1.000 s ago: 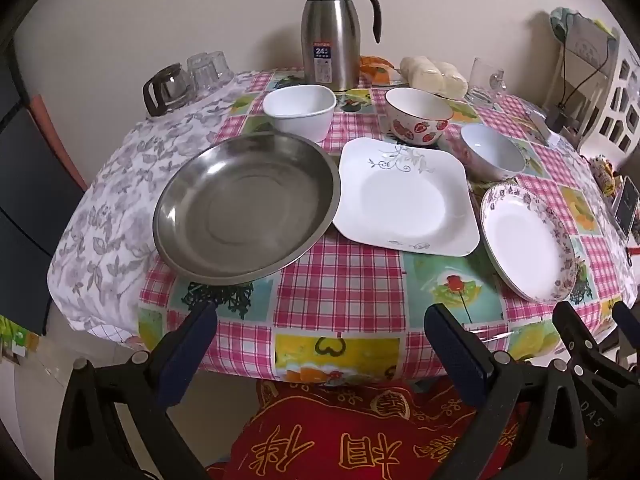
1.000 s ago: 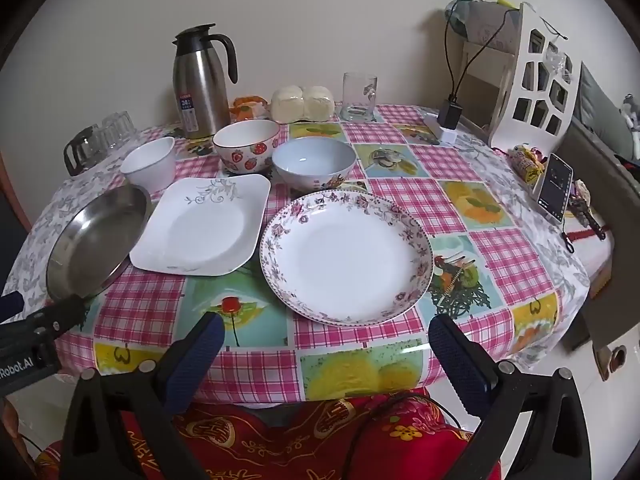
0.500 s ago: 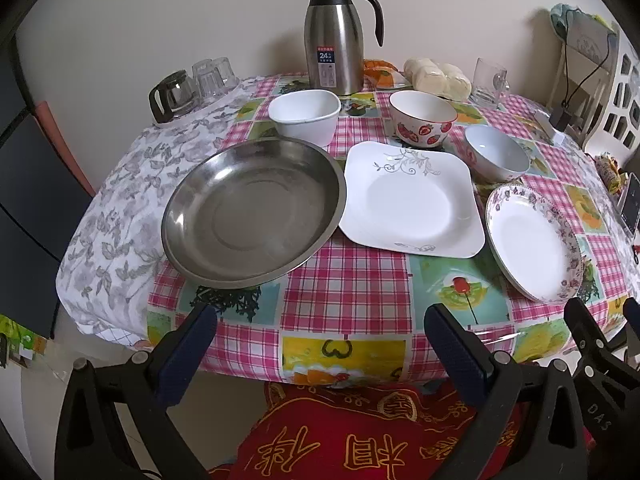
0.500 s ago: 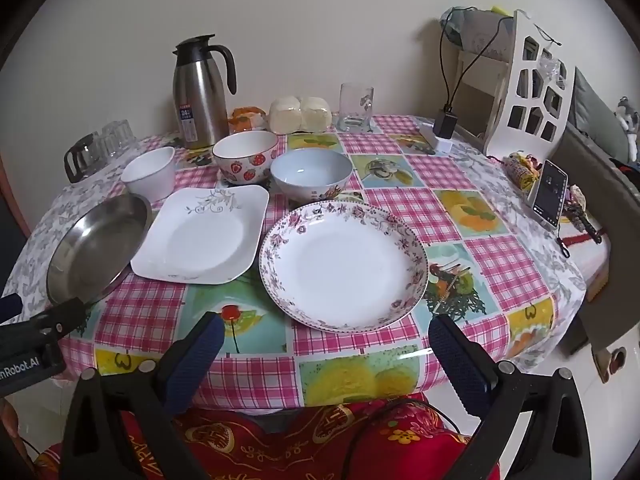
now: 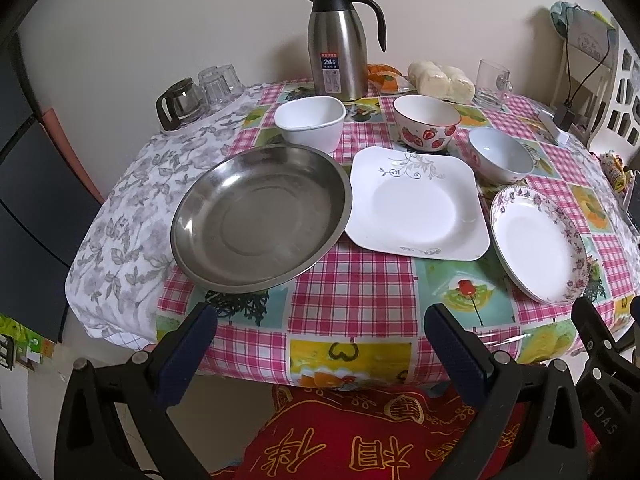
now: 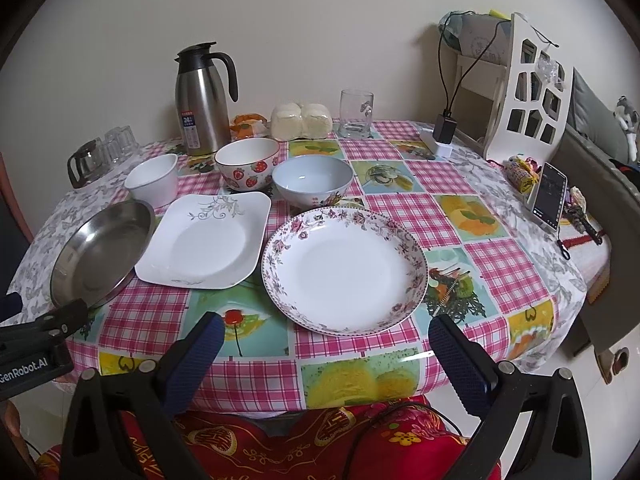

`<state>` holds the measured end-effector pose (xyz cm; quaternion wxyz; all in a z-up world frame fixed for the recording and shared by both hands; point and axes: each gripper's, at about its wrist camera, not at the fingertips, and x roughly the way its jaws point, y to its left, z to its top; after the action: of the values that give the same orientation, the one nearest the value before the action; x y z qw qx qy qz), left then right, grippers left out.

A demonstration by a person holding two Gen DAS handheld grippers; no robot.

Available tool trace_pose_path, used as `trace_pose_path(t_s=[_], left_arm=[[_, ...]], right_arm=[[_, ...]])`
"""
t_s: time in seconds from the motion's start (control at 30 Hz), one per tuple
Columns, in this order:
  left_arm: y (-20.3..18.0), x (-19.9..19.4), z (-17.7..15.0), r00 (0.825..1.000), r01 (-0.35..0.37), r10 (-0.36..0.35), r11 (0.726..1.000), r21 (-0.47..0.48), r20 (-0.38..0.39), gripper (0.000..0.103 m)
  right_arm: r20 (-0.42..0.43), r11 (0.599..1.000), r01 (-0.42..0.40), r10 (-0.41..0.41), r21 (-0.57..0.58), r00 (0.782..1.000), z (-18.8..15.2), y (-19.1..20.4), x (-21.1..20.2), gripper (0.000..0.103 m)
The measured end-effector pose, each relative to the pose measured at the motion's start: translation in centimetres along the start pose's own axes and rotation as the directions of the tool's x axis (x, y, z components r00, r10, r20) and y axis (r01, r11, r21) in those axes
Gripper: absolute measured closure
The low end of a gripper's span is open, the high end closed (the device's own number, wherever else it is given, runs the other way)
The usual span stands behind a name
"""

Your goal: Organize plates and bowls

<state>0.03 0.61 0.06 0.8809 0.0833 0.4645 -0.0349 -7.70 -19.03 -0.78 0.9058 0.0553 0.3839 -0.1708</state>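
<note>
Left wrist view: we hold our left claw (image 5: 316,344) and right claw (image 6: 324,354) spread, empty, short of the counter (image 5: 352,300); round steel pan (image 5: 260,216), square white plate (image 5: 416,204), floral-rimmed round plate (image 6: 344,268) lie near, bowls far, unstacked.

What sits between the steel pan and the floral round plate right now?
The white square plate lies between the steel pan and the floral round plate, its left edge close against the pan. Both wrist views show it.
</note>
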Motion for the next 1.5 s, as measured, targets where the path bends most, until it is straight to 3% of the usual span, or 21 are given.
trace_pose_path(t_s=[1.5], left_arm=[[0.37,0.10,-0.20,1.000,-0.020,0.020,1.000,-0.015,-0.008,0.000]], right_arm=[[0.002,1.000,-0.001,0.001,0.004,1.000,-0.15,0.05,-0.08,0.000]])
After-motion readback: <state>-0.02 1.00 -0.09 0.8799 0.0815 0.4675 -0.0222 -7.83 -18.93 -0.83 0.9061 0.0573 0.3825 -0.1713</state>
